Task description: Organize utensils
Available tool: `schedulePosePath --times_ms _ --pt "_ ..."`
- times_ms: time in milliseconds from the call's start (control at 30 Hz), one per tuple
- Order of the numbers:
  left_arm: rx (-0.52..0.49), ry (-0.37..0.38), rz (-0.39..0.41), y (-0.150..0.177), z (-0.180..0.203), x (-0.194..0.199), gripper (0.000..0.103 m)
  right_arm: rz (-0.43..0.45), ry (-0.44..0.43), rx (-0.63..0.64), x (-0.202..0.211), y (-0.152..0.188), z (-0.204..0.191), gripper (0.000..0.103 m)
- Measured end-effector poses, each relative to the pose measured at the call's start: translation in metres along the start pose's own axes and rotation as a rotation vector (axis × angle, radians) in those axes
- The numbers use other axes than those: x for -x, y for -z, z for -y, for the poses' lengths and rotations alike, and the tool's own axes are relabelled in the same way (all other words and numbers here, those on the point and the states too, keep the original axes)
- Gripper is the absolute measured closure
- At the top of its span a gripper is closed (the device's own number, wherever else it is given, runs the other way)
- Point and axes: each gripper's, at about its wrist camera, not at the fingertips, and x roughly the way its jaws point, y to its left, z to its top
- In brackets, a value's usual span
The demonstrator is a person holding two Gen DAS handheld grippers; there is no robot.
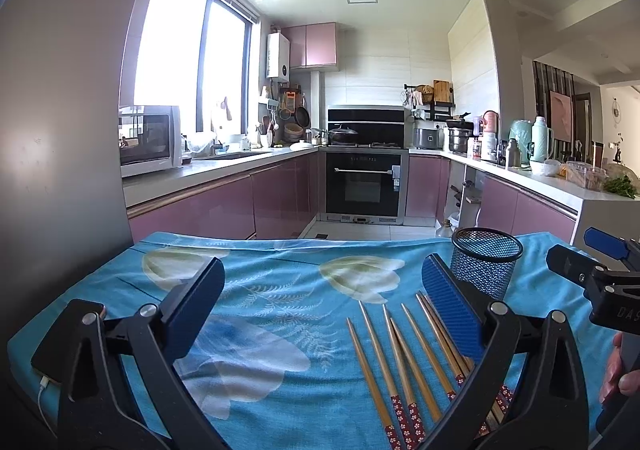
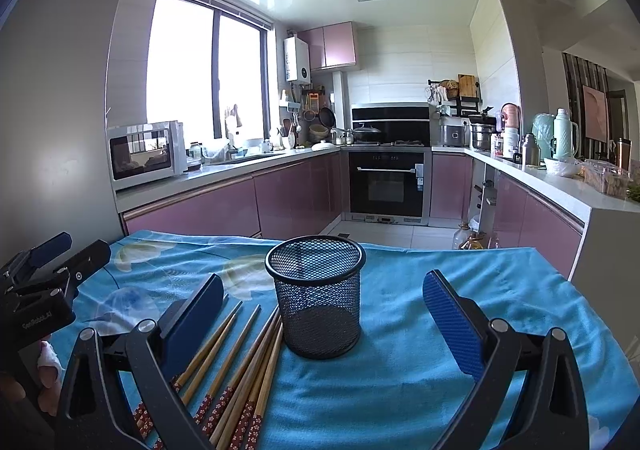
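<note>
The chopsticks (image 1: 404, 374) run off the bottom edge in both views, their patterned ends cut short, and one finger (image 1: 452, 314) covers the rightmost pair. Jars on the far counter (image 2: 508, 141) are too small to read.

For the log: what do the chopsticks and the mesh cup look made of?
Chopsticks: likely bamboo or wood, with a tan, matte, faintly grained look; the handle ends carry a red floral pattern, wrap or paint unclear. Mesh cup: apparently black-coated metal, given the see-through woven wire wall and solid rolled rim.
</note>
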Motion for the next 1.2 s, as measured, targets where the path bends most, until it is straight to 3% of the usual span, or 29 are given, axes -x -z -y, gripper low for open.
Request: schedulePosePath --times_ms 1200 --pt "0.003 0.0 0.0 0.0025 0.001 0.0002 0.006 -0.013 -0.012 -0.002 -0.0044 0.0006 -0.0037 0.006"
